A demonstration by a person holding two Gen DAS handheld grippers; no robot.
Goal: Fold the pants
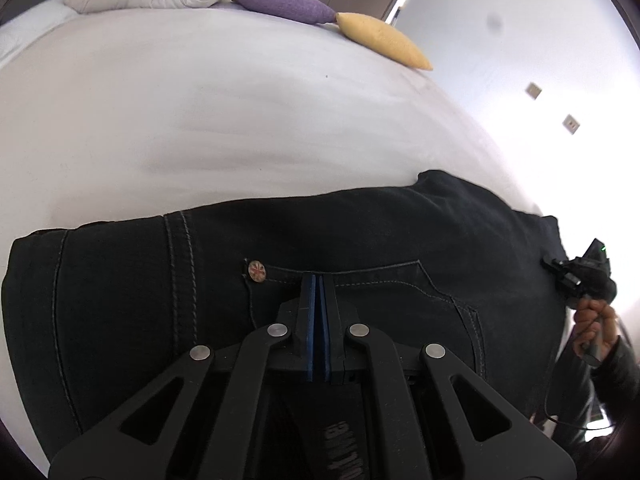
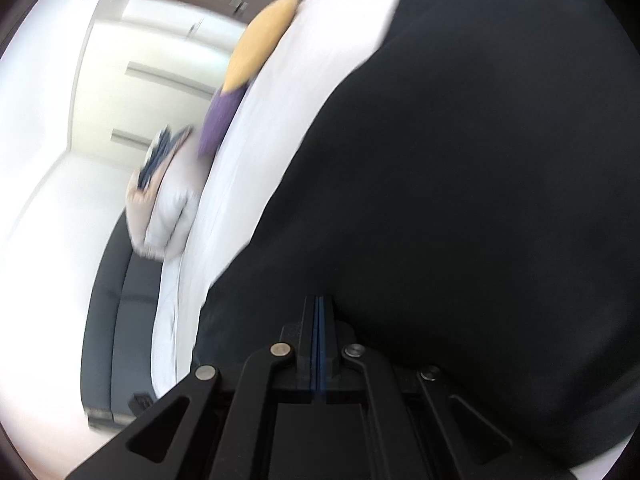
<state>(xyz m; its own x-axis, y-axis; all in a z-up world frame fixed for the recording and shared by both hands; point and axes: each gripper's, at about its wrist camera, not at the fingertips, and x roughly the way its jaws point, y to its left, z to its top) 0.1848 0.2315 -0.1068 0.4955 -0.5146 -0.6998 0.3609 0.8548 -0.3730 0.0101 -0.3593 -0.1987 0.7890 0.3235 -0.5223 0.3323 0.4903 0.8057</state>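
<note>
Black pants (image 1: pixel 360 232) are lying folded across the near edge of the white bed (image 1: pixel 200 120). Left gripper (image 1: pixel 319 280) sits over the back pocket with its jaws closed, nothing between them. Right gripper (image 2: pixel 320 304) is at the pants' edge, jaws also closed and empty. Purple pillow (image 1: pixel 286 3) and yellow pillow (image 1: pixel 384 40) sit at the far side.

text: partly hidden white lettering, unreadable | on: left hand-held gripper (image 1: pixel 319 280)

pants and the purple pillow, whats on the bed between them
Nothing: in the left wrist view only bare white sheet lies between the pants and the purple pillow.
</note>
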